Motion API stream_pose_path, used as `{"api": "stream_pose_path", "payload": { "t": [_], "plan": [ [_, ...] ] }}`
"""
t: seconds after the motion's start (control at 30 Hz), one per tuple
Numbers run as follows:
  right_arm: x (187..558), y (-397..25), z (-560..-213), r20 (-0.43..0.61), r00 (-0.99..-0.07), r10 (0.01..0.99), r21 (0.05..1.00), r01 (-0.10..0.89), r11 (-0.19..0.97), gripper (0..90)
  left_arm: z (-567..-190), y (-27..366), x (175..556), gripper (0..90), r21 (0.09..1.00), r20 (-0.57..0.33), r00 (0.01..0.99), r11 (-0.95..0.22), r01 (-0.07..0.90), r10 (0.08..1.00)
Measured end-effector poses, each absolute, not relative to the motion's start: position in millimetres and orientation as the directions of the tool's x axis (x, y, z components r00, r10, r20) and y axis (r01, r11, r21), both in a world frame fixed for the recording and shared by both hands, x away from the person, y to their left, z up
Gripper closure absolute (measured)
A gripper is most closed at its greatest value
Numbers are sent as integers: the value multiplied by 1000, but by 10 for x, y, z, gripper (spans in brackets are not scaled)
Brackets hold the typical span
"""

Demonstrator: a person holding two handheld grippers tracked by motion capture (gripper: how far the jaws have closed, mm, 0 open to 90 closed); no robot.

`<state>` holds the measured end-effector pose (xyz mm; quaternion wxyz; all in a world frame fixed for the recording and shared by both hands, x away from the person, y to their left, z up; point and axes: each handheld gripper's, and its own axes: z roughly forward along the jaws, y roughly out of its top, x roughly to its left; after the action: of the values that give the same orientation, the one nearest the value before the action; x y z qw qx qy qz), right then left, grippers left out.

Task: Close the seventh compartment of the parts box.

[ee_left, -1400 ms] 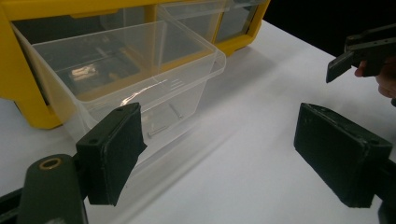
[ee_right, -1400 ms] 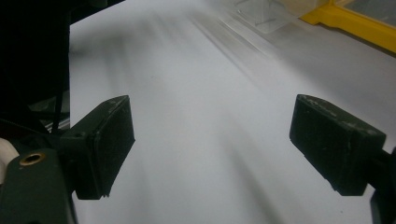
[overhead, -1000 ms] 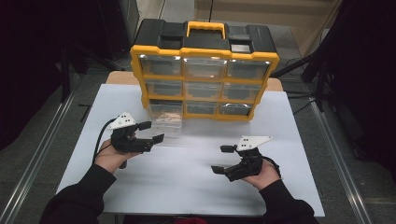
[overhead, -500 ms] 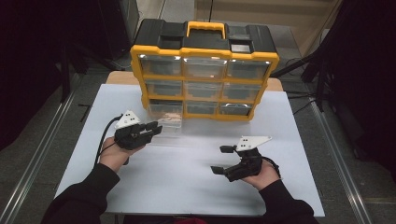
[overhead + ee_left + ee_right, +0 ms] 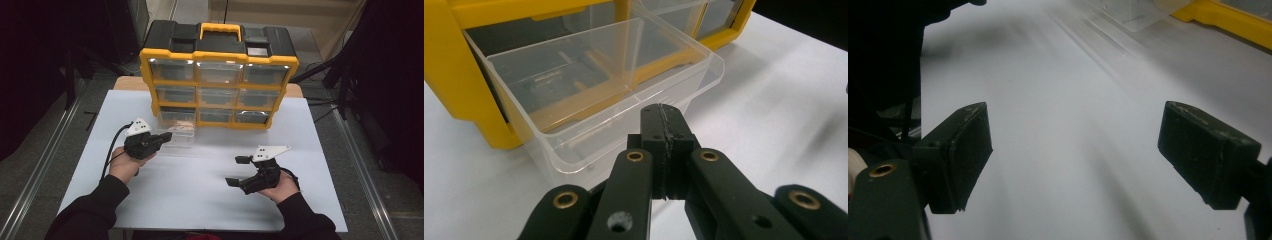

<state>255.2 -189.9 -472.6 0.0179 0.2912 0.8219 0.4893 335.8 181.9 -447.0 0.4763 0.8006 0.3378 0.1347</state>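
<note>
A yellow and black organizer point(image 5: 220, 55) with clear drawers stands at the back of the white table point(image 5: 200, 200). Its bottom-left clear drawer point(image 5: 180, 132) is pulled out, and in the left gripper view the drawer point(image 5: 589, 85) looks empty. My left gripper point(image 5: 167, 136) is shut, its closed tips point(image 5: 664, 107) resting against the drawer's front wall with nothing held between them. My right gripper point(image 5: 234, 170) hovers low over the bare table at the front right, jaws wide apart point(image 5: 1073, 150) and empty.
The organizer's other drawers are pushed in. A yellow corner of the organizer point(image 5: 1233, 20) lies beyond the right gripper. Dark floor and metal rails point(image 5: 45, 150) flank the table.
My left gripper went from open to shut and moved right and forward up to the pulled-out drawer's front. The right gripper has stayed in place, open.
</note>
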Motion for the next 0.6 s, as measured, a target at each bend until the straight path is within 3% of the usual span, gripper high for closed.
{"api": "stream_pose_path", "payload": {
  "t": [0.6],
  "plan": [
    [2522, -1929, -4718, 251, -828, 501, 822, 456, 340, 152, -4525, 1793, 3429, 900, 864, -110, 722, -294, 410, 683]
  ]
}}
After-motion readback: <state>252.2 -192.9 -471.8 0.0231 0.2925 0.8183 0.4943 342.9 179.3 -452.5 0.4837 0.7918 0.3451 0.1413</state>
